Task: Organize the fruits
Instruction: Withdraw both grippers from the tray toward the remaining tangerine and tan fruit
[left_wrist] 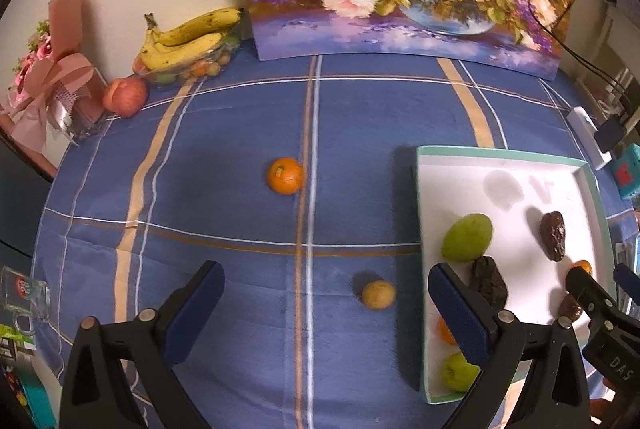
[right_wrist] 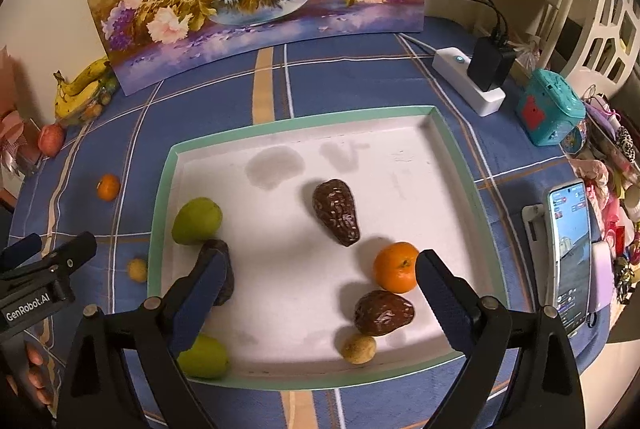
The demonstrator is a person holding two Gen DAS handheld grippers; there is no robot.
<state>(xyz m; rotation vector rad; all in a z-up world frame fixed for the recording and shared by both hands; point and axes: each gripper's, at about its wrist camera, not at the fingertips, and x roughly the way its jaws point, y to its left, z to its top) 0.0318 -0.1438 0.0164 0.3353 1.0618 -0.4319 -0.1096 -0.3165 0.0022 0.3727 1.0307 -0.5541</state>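
Well, most fruit sits in the tray (right_wrist: 160, 189) already, both the left gripper (left_wrist: 324, 303) and right gripper (right_wrist: 320, 285) gaping wide and empty, while the orange (left_wrist: 285, 175) and small yellow fruit (left_wrist: 378, 294) wait mid-worktop.

Orange fruit (left_wrist: 445, 331) mostly hidden behind left claw (left_wrist: 325, 309) finger, dark avocado (right_wrist: 224, 269) half covered by right claw (right_wrist: 320, 293) finger, glass mug (left_wrist: 24, 299) cut off at left edge

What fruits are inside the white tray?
In the white tray: two green fruits, three dark brown ones, an orange and a small yellowish fruit. The right gripper's finger partly covers one brown fruit.
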